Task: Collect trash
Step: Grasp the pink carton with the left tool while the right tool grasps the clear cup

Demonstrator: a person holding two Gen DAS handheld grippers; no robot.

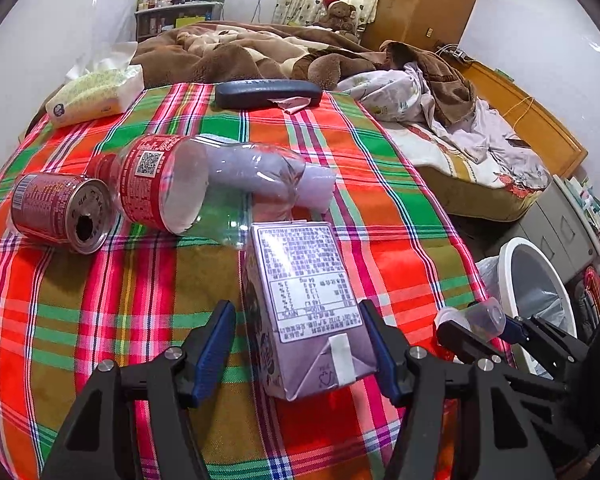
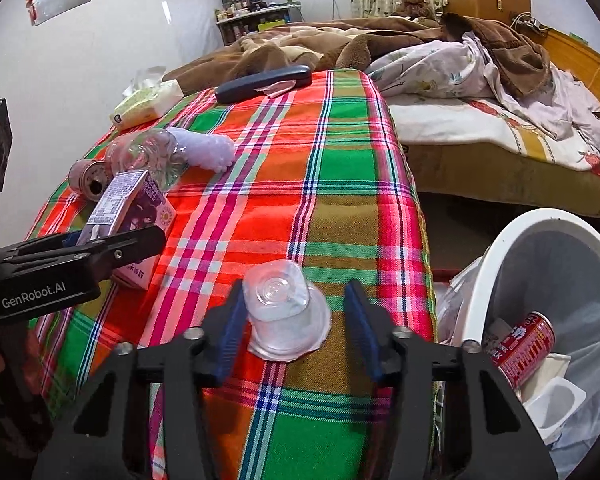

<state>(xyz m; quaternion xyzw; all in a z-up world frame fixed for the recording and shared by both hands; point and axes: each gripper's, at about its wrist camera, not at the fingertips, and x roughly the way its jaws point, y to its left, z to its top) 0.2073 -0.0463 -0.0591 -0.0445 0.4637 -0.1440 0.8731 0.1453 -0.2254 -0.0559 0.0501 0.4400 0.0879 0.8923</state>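
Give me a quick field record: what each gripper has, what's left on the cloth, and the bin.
left gripper: jaws around the purple carton, right pad touching, left pad apart
right gripper: jaws around the upturned clear cup, left pad touching, right pad apart
still on the plaid cloth: red can, clear bottle
bin: beside the table, lined, holds a red can and a white cup
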